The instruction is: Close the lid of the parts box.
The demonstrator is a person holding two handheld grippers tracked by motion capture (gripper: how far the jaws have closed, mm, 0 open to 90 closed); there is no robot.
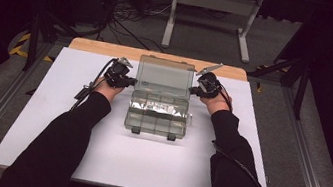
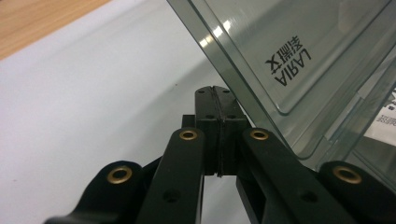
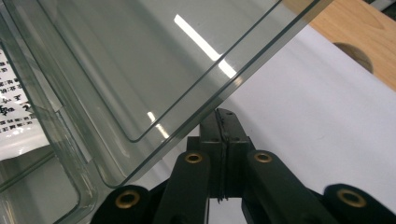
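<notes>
Fingers first: on both grippers they sit pressed together with nothing between them, and we see this clearly in each gripper view. The left gripper [image 1: 132,82] sits at the left edge of the raised lid [image 1: 165,74], the right gripper [image 1: 193,90] at its right edge.

Largest down: the white table [image 1: 49,120] carries the clear plastic organizer box [image 1: 156,117] at its middle, near the far side, with a wooden strip [image 1: 111,48] beyond. The box stands open, lid tilted up and back, latches [image 1: 136,130] on the near edge. Inside we see divided compartments and a white paper label [image 1: 160,106]; the contents are too small to tell.

In the left gripper view the closed tips [image 2: 215,107] lie just beside the lid's edge [image 2: 243,74], touching or nearly so; we can't settle which. The same holds in the right gripper view, tips [image 3: 224,122] just under the lid rim [image 3: 196,126].

We judge the step is moving the lid on its hinge with both closed tips as pushers. To do it well, we keep both tips level with each other so the lid doesn't twist, push evenly on both edges, stay on the rim rather than the flat panel, and go slowly so the light box doesn't slide on the smooth table.
</notes>
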